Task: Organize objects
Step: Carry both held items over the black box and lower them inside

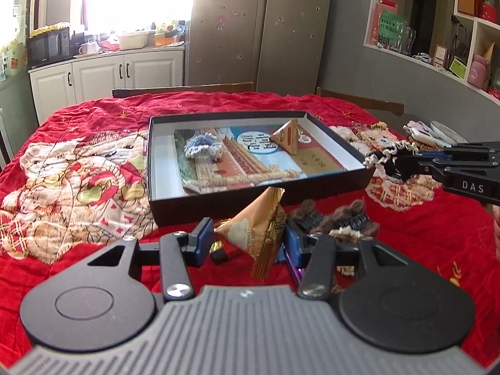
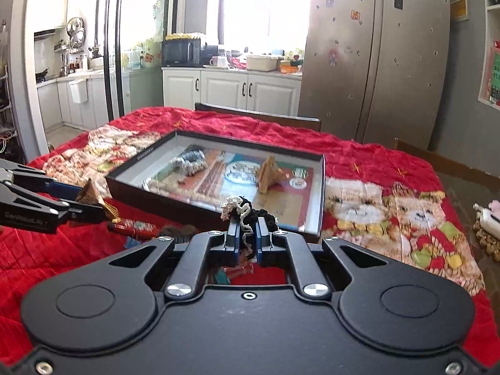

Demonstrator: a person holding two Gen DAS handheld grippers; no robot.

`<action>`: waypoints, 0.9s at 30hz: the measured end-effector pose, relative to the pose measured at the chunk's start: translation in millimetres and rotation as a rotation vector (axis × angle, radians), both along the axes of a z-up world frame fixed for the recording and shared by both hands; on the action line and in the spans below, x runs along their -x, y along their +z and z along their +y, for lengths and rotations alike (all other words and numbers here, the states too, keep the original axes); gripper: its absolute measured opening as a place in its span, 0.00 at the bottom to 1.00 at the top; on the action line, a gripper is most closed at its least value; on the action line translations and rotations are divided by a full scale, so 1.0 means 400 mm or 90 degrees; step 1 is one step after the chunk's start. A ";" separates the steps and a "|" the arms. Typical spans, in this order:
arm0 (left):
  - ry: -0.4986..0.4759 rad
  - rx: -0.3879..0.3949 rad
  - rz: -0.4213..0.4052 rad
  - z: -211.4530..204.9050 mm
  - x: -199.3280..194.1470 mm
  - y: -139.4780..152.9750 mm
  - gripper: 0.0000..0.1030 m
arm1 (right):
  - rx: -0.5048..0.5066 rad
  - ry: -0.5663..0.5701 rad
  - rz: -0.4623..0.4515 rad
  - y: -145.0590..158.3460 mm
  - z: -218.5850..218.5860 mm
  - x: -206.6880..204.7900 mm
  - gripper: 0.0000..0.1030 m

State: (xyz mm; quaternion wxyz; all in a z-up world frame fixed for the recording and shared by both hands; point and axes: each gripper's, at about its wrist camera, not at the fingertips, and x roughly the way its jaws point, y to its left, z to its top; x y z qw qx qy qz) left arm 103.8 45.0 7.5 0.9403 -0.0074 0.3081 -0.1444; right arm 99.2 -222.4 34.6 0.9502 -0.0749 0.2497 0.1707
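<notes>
In the left wrist view the left tool point(image 1: 247, 240) sits at the bottom centre of the frame, its blue pads clamped on a gold triangular snack packet point(image 1: 261, 231) that hangs clear of the red cloth on the bench point(image 1: 422, 243). Around it, low in the frame, loose things lie on the cloth: dark furry hair clips point(image 1: 340, 218) to the right, a small dark wrapped piece point(image 1: 217, 251) just under the packet.

In the right wrist view the right tool point(image 2: 248, 234) is clenched on a black and cream crocheted scrunchie point(image 2: 247, 212), which sticks up between the pads at mid-frame.

The relation that matters: the shallow black box point(image 1: 218, 203) lies straight ahead of both tools, above them in each frame, its near wall just beyond the packet. Its long axis runs left to right across the left view. The left tool looks the nearer to that wall.

Inside already lie a blue-grey scrunchie point(image 1: 203, 145) at upper left and a second triangular packet point(image 1: 289, 137) at upper right, so I judge the free floor between them the likely drop spot
</notes>
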 end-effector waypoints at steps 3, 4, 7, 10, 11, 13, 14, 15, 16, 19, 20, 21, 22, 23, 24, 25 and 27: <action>0.002 0.001 -0.001 0.001 -0.015 0.015 0.50 | -0.002 0.005 -0.016 0.028 0.010 -0.011 0.09; 0.004 0.001 -0.003 0.002 -0.022 0.019 0.50 | -0.002 0.007 -0.022 0.039 0.015 -0.016 0.09; 0.007 0.002 -0.007 0.003 -0.046 0.034 0.50 | 0.003 0.009 -0.041 0.068 0.029 -0.037 0.09; 0.012 0.005 -0.009 0.003 -0.075 0.046 0.50 | 0.001 0.011 -0.055 0.094 0.038 -0.059 0.09; 0.015 0.004 -0.010 0.002 -0.085 0.050 0.50 | -0.001 0.011 -0.059 0.101 0.040 -0.068 0.09; 0.019 -0.002 -0.016 -0.001 -0.105 0.056 0.50 | -0.003 0.009 -0.066 0.113 0.046 -0.084 0.09; 0.022 -0.003 -0.019 -0.001 -0.116 0.058 0.50 | -0.003 0.008 -0.068 0.117 0.048 -0.094 0.09; 0.025 -0.003 -0.020 -0.002 -0.126 0.059 0.50 | -0.004 0.008 -0.069 0.118 0.049 -0.104 0.09; 0.027 -0.004 -0.020 -0.003 -0.139 0.060 0.50 | -0.004 0.008 -0.068 0.119 0.053 -0.114 0.09; 0.032 -0.004 -0.018 -0.006 -0.175 0.060 0.50 | -0.005 0.008 -0.061 0.113 0.065 -0.151 0.09; 0.033 -0.007 -0.017 -0.010 -0.187 0.059 0.50 | -0.003 0.007 -0.058 0.107 0.070 -0.166 0.09; 0.035 -0.008 -0.018 -0.013 -0.199 0.058 0.50 | -0.002 0.006 -0.055 0.102 0.074 -0.181 0.09; 0.036 -0.009 -0.018 -0.015 -0.210 0.057 0.50 | -0.002 0.005 -0.051 0.094 0.080 -0.195 0.09; 0.037 -0.008 -0.017 -0.018 -0.221 0.056 0.50 | -0.003 0.005 -0.046 0.085 0.085 -0.210 0.09; 0.039 -0.007 -0.016 -0.021 -0.234 0.054 0.50 | -0.006 0.007 -0.040 0.077 0.090 -0.226 0.09; 0.040 -0.005 -0.014 -0.023 -0.247 0.052 0.50 | -0.008 0.008 -0.035 0.067 0.096 -0.240 0.09; 0.047 -0.005 -0.011 -0.025 -0.272 0.048 0.50 | -0.009 0.012 -0.027 0.049 0.111 -0.269 0.09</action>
